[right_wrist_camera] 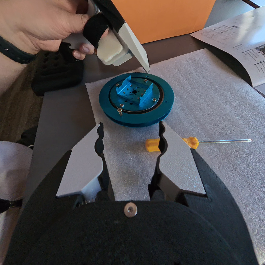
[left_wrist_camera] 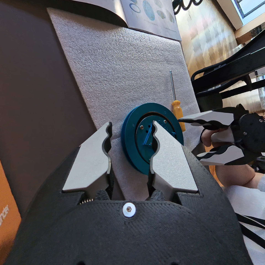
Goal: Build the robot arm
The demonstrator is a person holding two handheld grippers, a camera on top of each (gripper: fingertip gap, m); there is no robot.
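Observation:
A blue round metal disc (right_wrist_camera: 136, 116) with a blue U-shaped bracket (right_wrist_camera: 134, 91) screwed on top lies on a grey foam mat (right_wrist_camera: 200, 100). One brass screw (right_wrist_camera: 120, 111) stands loose near its front rim. A yellow-handled screwdriver (right_wrist_camera: 190, 142) lies on the mat beside it. My left gripper (left_wrist_camera: 131, 124) is open and empty, just above the disc (left_wrist_camera: 129, 143), with one finger over its centre. My right gripper (right_wrist_camera: 130, 124) is open and empty, close before the disc, its right finger over the screwdriver handle. The right gripper also shows in the left wrist view (left_wrist_camera: 187, 137), and the screwdriver too (left_wrist_camera: 177, 111).
An open paper manual (right_wrist_camera: 240, 43) lies at the mat's far corner. An orange box (right_wrist_camera: 160, 18) stands behind the disc. A black perforated object (right_wrist_camera: 57, 74) lies left of the mat. Black furniture frames (left_wrist_camera: 229, 68) stand past the table edge above a wooden floor. The left gripper is farther from the yellow-handled screwdriver (right_wrist_camera: 190, 142), some 12 centimeters, than the right, some 5 centimeters. Seen from the left wrist view (left_wrist_camera: 177, 104) as well.

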